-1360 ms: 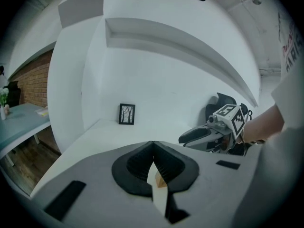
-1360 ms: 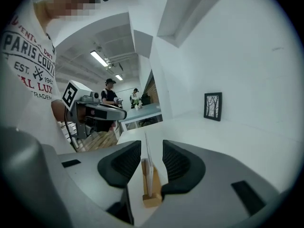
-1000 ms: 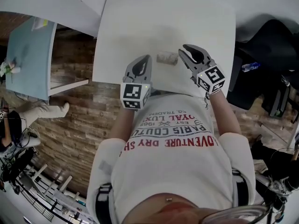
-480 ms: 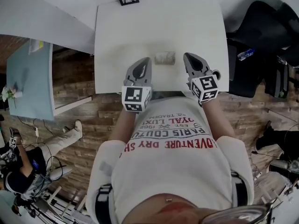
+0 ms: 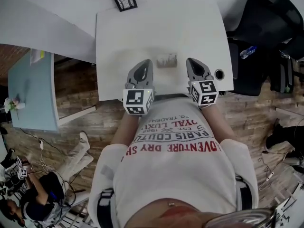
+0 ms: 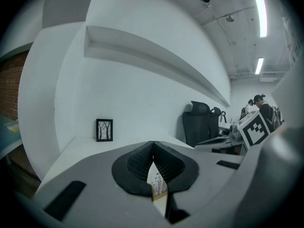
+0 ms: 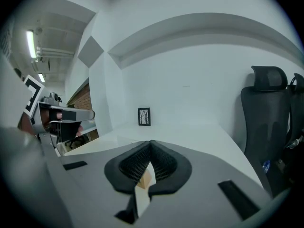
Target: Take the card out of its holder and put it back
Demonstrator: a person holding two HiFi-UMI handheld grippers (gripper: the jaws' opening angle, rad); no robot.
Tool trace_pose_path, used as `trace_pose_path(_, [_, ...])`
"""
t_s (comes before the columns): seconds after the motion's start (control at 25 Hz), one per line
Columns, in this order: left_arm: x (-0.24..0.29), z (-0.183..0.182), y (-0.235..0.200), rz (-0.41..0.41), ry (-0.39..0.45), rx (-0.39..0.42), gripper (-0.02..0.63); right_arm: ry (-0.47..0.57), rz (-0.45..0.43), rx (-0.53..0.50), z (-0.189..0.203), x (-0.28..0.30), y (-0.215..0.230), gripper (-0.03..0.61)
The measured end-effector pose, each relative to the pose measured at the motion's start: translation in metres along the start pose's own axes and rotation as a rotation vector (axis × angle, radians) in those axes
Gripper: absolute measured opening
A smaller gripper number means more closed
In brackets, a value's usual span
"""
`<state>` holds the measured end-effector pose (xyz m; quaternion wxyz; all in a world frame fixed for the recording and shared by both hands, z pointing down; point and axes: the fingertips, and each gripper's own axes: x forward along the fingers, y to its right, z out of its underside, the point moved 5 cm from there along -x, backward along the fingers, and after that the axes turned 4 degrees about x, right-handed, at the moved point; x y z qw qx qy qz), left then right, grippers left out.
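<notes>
One left gripper (image 5: 146, 63), one right gripper (image 5: 191, 63), one card holder (image 5: 166, 60), one framed picture (image 5: 124, 0), one table (image 5: 156, 27).

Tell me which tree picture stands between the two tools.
The unframed card; the black-framed picture stands at the table's far edge.

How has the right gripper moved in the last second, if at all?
Yes. The right gripper drew back toward the near edge of the table and straightened.
</notes>
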<state>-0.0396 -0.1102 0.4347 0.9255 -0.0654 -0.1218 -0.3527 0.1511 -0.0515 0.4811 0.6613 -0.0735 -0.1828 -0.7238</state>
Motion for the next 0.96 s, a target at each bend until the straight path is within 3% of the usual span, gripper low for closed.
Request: trace_pose_path(0.96, [0.019, 0.005, 0.004, 0.009, -0.036, -0.010, 0.025, -0.034, -0.057, 0.002, 0.001, 0.009, 0.005, 0.025])
